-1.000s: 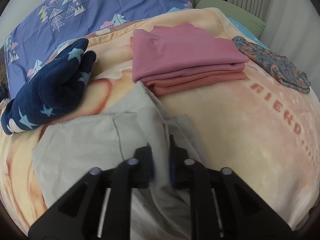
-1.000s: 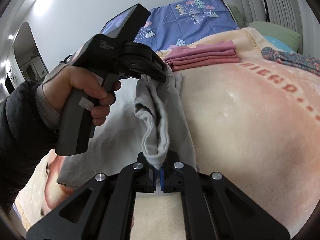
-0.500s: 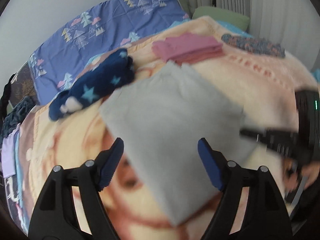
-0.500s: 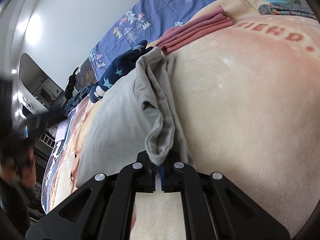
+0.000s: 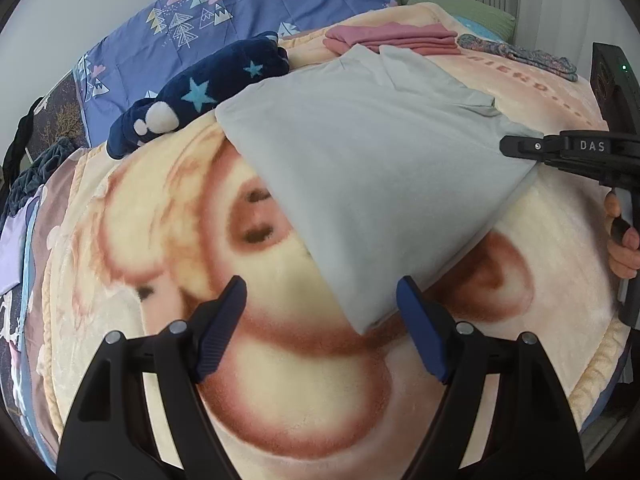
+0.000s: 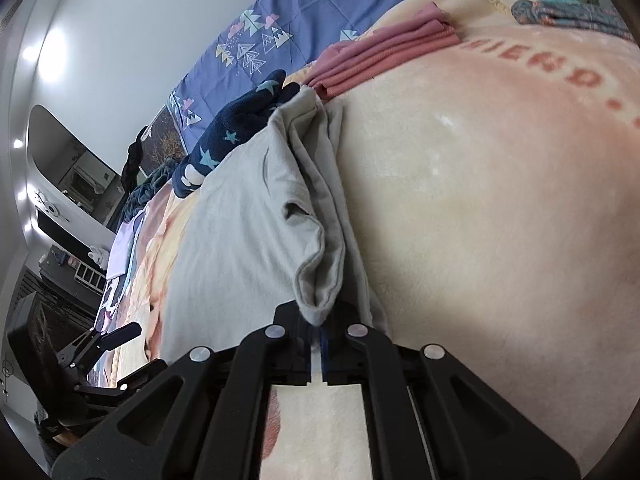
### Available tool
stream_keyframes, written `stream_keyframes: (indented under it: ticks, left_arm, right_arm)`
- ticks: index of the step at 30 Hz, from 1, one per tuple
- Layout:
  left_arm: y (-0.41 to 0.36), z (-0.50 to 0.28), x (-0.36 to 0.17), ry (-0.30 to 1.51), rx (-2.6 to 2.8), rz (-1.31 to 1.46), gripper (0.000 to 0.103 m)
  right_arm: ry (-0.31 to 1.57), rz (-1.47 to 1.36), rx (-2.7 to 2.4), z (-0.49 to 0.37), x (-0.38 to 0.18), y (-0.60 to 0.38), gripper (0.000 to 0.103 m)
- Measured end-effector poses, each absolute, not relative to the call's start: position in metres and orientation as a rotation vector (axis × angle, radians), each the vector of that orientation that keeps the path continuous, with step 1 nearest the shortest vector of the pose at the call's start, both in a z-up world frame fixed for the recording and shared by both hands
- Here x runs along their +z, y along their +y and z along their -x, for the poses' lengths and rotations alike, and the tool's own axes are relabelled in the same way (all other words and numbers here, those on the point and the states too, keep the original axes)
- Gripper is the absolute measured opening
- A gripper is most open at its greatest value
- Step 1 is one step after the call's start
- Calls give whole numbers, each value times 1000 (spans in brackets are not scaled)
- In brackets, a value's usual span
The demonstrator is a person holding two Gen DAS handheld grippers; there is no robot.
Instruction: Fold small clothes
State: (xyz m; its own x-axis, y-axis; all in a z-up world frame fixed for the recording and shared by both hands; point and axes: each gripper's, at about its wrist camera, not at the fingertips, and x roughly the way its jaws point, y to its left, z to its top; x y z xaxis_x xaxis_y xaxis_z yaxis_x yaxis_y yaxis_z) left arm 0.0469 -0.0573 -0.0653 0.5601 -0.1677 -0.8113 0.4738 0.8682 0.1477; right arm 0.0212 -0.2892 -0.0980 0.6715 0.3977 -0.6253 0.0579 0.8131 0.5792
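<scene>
so there's a bed with a big peach cartoon blanket (image 5: 280, 392) over it, and a blue tree-print pillow (image 5: 224, 36) up at the head end. the grey shirt (image 5: 372, 168) is lying folded across the middle of the blanket, one corner pointing down toward the left gripper (image 5: 320, 320). at the far edge there's a navy star fleece (image 5: 208, 92), a pink folded stack (image 5: 396, 38) and a patterned cloth (image 5: 520, 54). left gripper's jaws are wide apart with nothing pinched, just hovering by that shirt corner. right gripper (image 6: 318, 332) has its jaws clamped tight on the bunched edge of the shirt (image 6: 256, 232) at the right side.
</scene>
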Motion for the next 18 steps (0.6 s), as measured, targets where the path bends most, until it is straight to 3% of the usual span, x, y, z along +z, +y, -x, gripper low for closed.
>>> stream_keyframes:
  ticks: [8,10,13,18]
  left_arm:
    - [-38,-60,-68,920,-346,-286,79]
    - [-35,-62,-68,921,-340,-292,79]
    - [-34,-66,-66,915,-335,-275,79]
    - [-34,-76,-57,850,-366,-173,74]
  right_arm:
    - [913,-587,214,-17,-105,-299,6]
    - [942,-479,156,-11,-91,-293,14]
    - [853,-305,29,3,-60,-281,25]
    - [671,-176,96,7,-37,-255,22]
